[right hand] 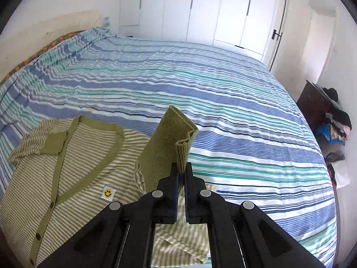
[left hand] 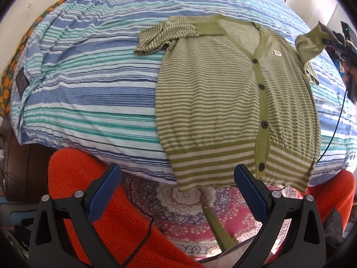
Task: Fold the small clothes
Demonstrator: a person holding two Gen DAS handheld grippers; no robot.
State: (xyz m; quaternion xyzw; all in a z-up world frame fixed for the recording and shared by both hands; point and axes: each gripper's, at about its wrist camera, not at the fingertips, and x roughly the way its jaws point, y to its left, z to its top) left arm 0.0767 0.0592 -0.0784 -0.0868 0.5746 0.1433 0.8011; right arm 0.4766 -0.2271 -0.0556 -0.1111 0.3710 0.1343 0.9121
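right gripper (right hand: 181, 167) clenched on cardigan's green cuff (right hand: 176, 134), lifted above bed (right hand: 245, 111) | left gripper (left hand: 177, 192) released, at bed's near edge | cardigan (left hand: 234, 102) flat on bed, hem overhanging

One green-and-cream striped knit cardigan (left hand: 223, 93) lies on one bed with a blue, teal and white striped cover (left hand: 89, 84). It has two sleeves, one bunched at the upper middle of the left wrist view, the other at the upper right. Five dark buttons (left hand: 260, 86) run down its front, and one yellow smiley patch (right hand: 107, 193) sits on its chest. Two black grippers: left gripper (left hand: 177, 192), right gripper (right hand: 181, 172).
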